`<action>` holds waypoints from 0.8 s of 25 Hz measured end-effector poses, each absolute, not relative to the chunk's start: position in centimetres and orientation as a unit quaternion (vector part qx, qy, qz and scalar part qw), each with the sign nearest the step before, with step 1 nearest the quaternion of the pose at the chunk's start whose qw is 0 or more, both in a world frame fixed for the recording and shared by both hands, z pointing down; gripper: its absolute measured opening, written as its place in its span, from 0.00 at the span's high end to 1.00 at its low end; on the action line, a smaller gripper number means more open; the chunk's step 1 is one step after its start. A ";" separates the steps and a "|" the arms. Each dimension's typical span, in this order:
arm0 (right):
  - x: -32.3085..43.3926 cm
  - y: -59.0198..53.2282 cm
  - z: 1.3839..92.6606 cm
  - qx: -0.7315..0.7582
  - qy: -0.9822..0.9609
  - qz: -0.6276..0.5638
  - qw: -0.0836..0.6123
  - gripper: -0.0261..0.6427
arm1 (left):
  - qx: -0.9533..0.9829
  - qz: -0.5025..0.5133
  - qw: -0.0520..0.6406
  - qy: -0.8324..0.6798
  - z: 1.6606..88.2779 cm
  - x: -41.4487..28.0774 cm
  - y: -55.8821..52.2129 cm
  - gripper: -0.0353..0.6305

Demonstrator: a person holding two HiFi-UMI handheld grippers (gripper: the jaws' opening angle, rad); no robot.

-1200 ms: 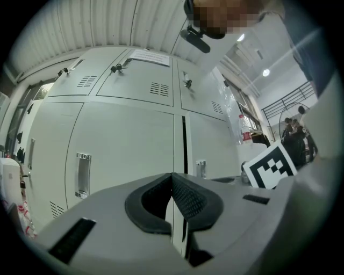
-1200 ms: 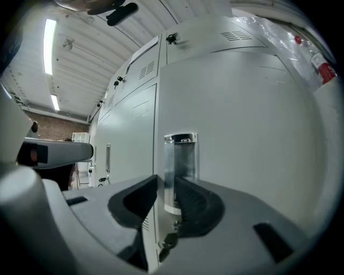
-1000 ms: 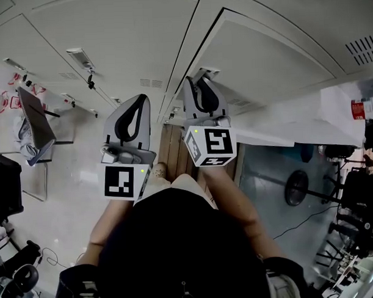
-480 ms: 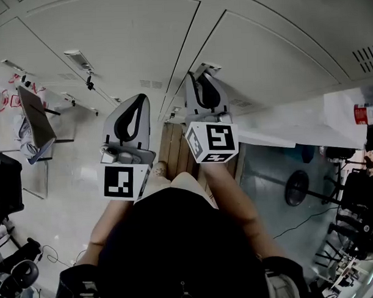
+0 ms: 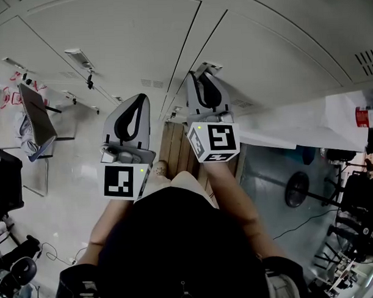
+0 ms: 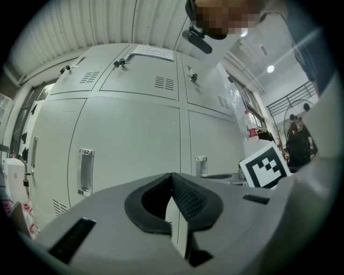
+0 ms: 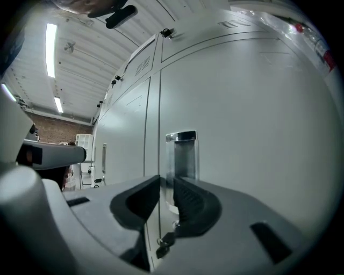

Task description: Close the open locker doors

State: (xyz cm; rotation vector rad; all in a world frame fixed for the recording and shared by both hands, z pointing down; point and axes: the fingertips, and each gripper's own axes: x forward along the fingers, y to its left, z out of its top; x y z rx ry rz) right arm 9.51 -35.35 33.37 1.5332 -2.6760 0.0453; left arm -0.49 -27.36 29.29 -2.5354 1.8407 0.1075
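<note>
Grey locker doors (image 5: 281,56) fill the top of the head view. My right gripper (image 5: 200,74) reaches to the door's chrome handle (image 5: 204,68). In the right gripper view its jaws (image 7: 166,180) are closing, a narrow gap still between them. The left side of the handle (image 7: 183,153) and the door's edge show in that gap. A key (image 7: 161,246) hangs in the lock below. My left gripper (image 5: 140,97) is held short of the lockers, left of the right one. It is shut on nothing (image 6: 172,176).
More closed doors with handles (image 6: 85,172) stand ahead of the left gripper. A chair (image 5: 36,117) is at the far left, wooden boards (image 5: 174,146) lie underfoot, a weight plate (image 5: 296,187) lies at the right, and a red-labelled bottle (image 5: 364,116) stands on a white ledge.
The right gripper has crept a little forward and to the right, toward the door handle. The left gripper has stayed where it was.
</note>
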 end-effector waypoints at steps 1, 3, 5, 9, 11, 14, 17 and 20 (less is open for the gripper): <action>9.5 -35.3 33.4 0.497 -0.867 0.015 0.032 0.84 | -0.808 0.030 0.001 0.588 29.4 -0.4 -27.3 0.94; 9.5 -35.2 33.5 0.495 -0.868 0.015 0.043 0.84 | -0.809 0.031 0.001 0.587 29.5 -0.2 -27.0 0.94; 9.9 -35.0 33.8 0.494 -0.868 0.017 0.052 0.84 | -0.811 0.035 0.003 0.583 29.3 0.2 -26.7 0.94; 11.9 -33.9 33.9 0.509 -0.859 0.030 0.051 0.84 | -0.820 0.032 0.009 0.571 29.0 1.8 -25.9 0.94; 13.5 -32.9 33.4 0.521 -0.852 0.034 0.044 0.84 | -0.824 0.034 0.014 0.566 28.5 2.8 -25.3 0.94; 16.7 -31.0 32.5 0.544 -0.837 0.040 0.028 0.91 | -0.828 0.038 0.023 0.559 27.7 4.5 -24.0 0.94; 20.3 -28.5 31.2 0.562 -0.826 0.038 0.017 0.96 | -0.833 0.039 0.023 0.552 26.9 6.6 -22.5 0.94; 24.2 -25.4 29.4 0.582 -0.813 0.015 0.018 0.96 | -0.839 0.040 0.021 0.542 26.2 9.0 -20.7 0.94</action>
